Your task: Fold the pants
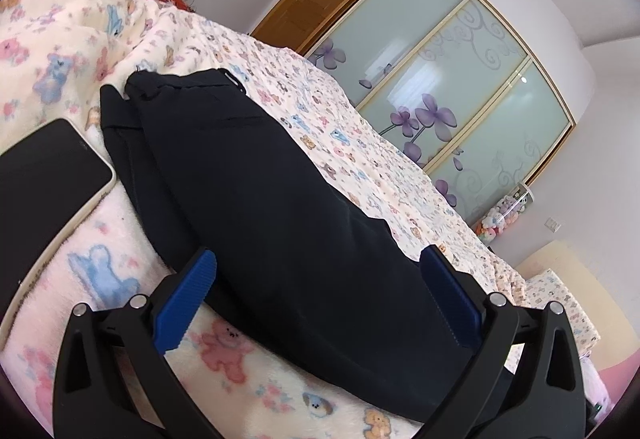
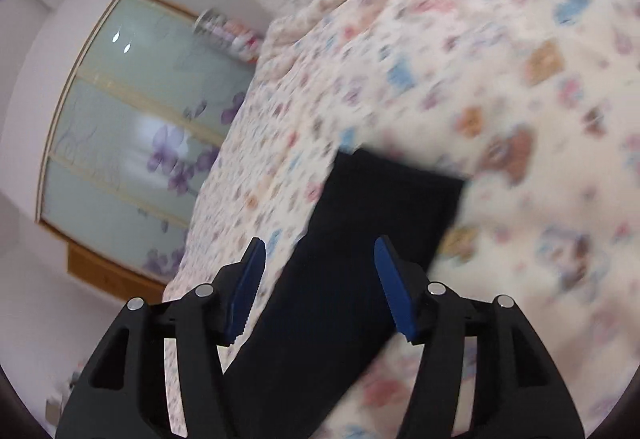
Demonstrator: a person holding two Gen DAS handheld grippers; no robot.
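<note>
Dark navy fabric pants [image 1: 256,191] lie lengthwise on a bear-print fleece blanket [image 1: 120,279]. The left gripper [image 1: 316,279] hovers over them, blue-padded jaws spread wide. The right gripper [image 2: 320,267], jaws also apart and empty, tilts above the hem end.

Both the left gripper [image 1: 318,293] and the right gripper [image 2: 320,289] have black plastic frames, round silver pivot screws, and blue ribbed, saw-edged pads [image 1: 188,303].
</note>
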